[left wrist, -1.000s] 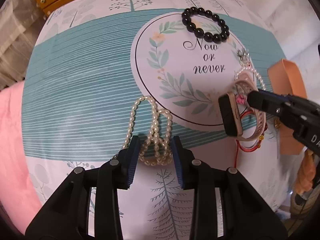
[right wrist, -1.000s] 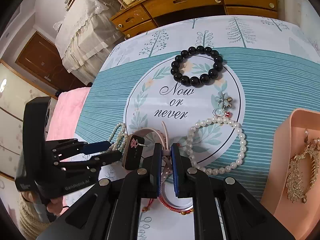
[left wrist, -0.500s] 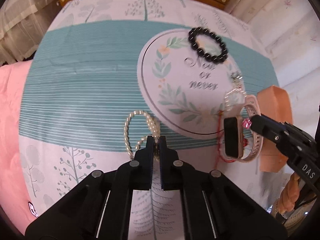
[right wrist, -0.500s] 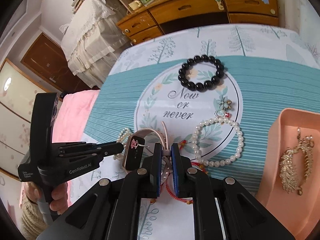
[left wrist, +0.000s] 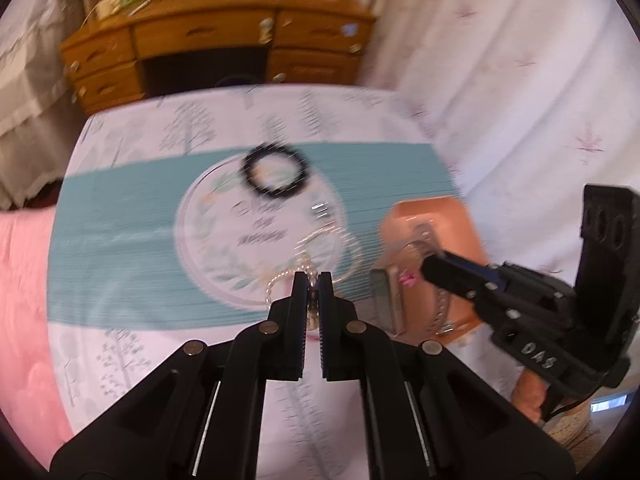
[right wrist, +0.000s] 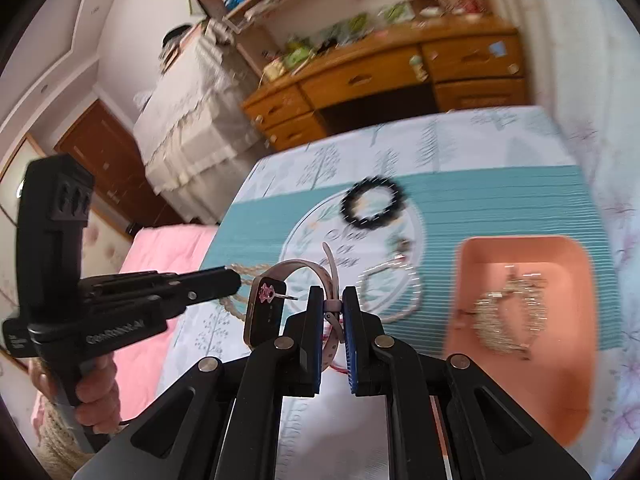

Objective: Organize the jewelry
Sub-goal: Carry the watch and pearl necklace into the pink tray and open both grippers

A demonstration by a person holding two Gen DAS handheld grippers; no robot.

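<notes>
Jewelry lay spread over a counter [right wrist: 520, 184] covered with a teal-striped, tree-printed cloth, and two pieces were off its surface in the fingers. The left gripper [left wrist: 313, 292] had just closed, its fingers narrow and clamped on a pearl necklace [left wrist: 280, 278] whose strand hung out from between them above the round printed panel in the cloth's middle. The right gripper [right wrist: 333, 312] had its fingers closed on the pale pink strap of a watch [right wrist: 266, 310]; the dark watch face, with a small pink charm on it, stood upright just left of the fingers. A black bead bracelet [right wrist: 372, 204] rested on the far part of the round panel, toward the counter's far edge. A loop of pearls, the pearl bracelet [right wrist: 390, 292], lay nearer, just beyond the right gripper and blurred. An orange tray [right wrist: 576, 248] sat at the counter's right edge, with a gold feather-shaped piece [right wrist: 508, 316] lying inside it. A hand [right wrist: 96, 396] held the left gripper's handle at the left edge of the right wrist view.
</notes>
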